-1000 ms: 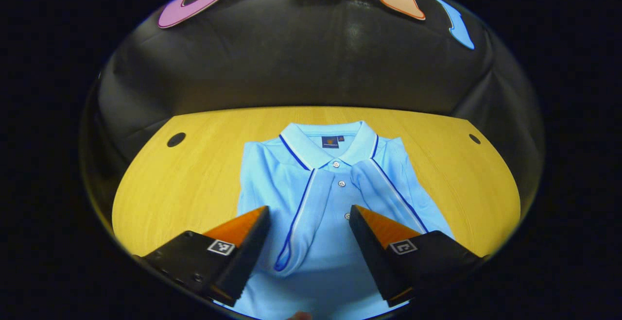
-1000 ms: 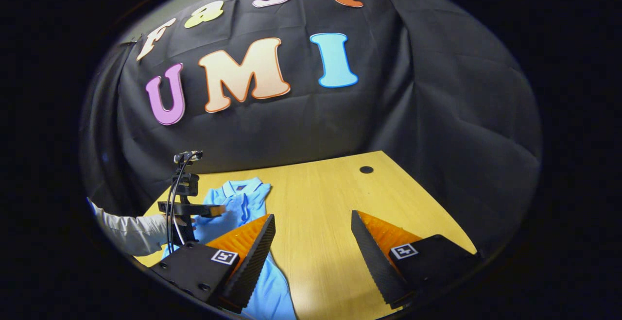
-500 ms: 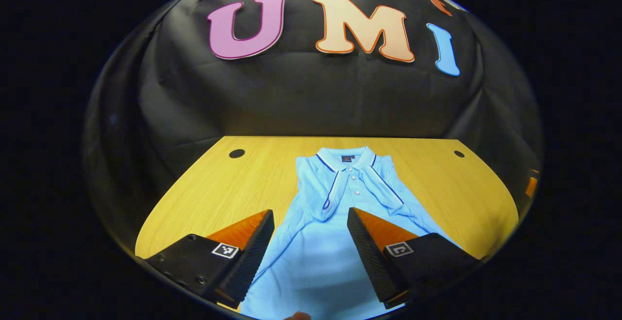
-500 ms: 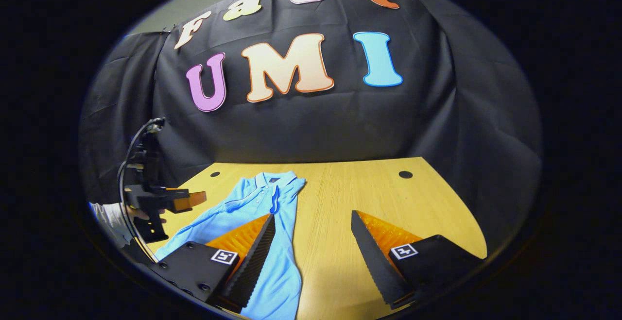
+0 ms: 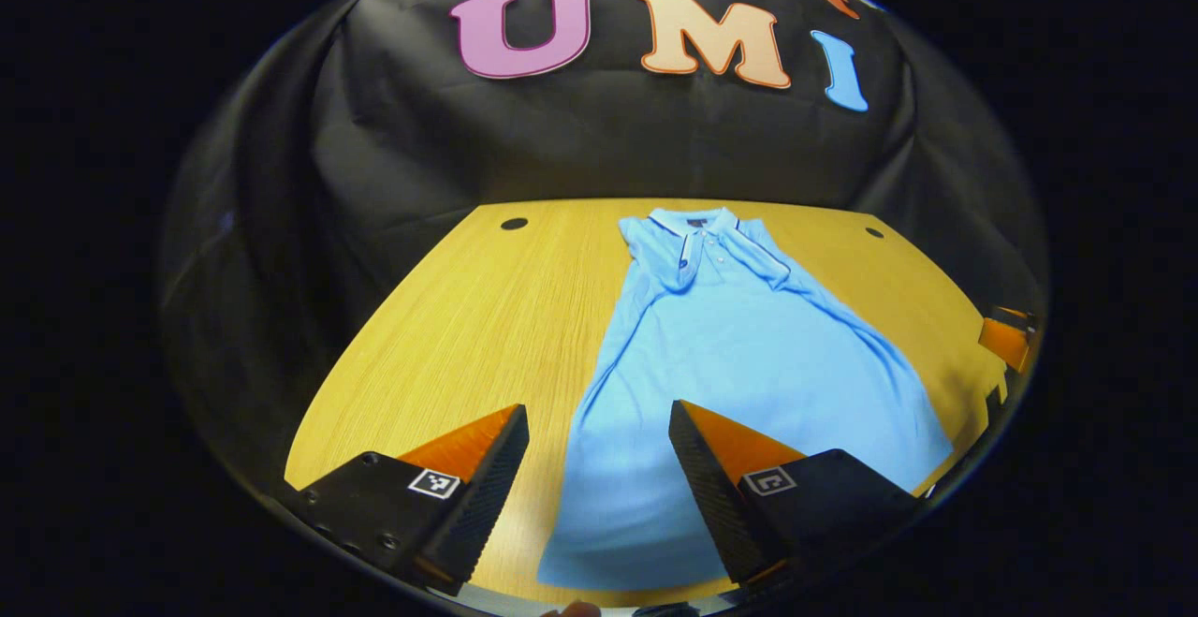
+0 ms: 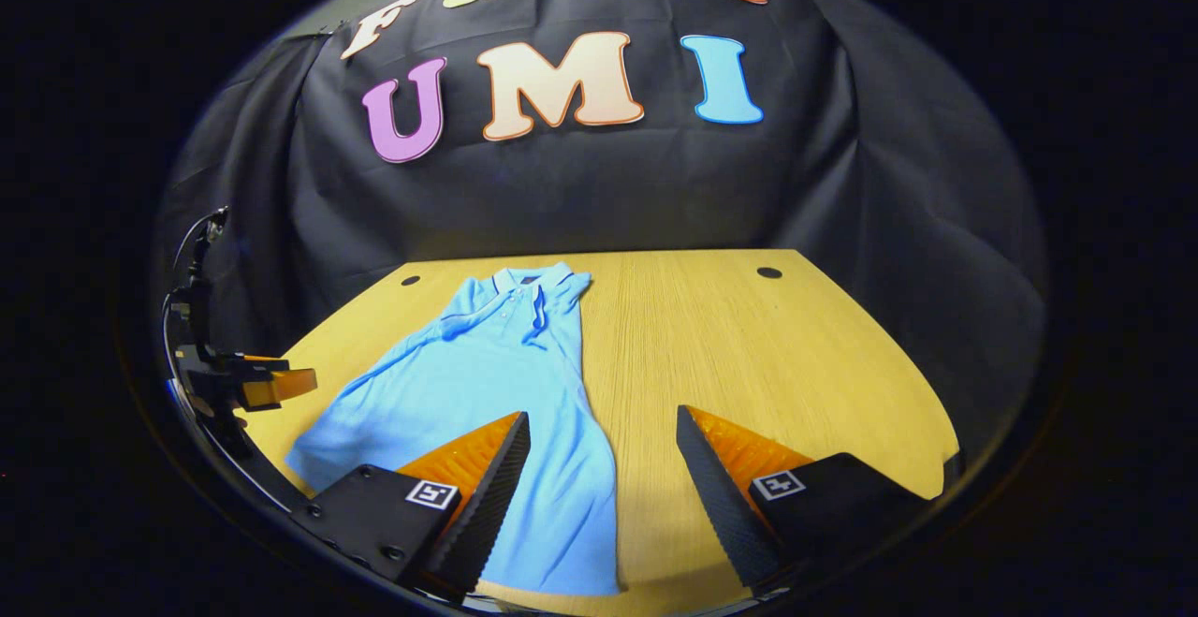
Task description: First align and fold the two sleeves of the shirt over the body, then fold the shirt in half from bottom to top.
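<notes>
A light blue polo shirt [image 5: 739,345] lies flat on the wooden table [image 5: 449,336], collar far and hem near me, with both sleeves folded in over the chest. My left gripper [image 5: 594,467] is open above the shirt's near left edge and holds nothing. In the right gripper view the shirt [image 6: 477,374] stretches left of centre. My right gripper [image 6: 599,477] is open over its near right corner, one finger above cloth, the other above bare table [image 6: 749,345]. The left gripper [image 6: 253,383] shows at the far left, and the right gripper [image 5: 1006,341] at the left gripper view's right edge.
Two round cable holes [image 5: 514,223] [image 5: 873,232] sit near the table's far corners. The black cloth wall rises right behind the table. Bare wood lies on both sides of the shirt.
Both grippers have drawn back from the collar end toward the table's near edge. The whole shirt down to its hem has come into view. Both stay open.
</notes>
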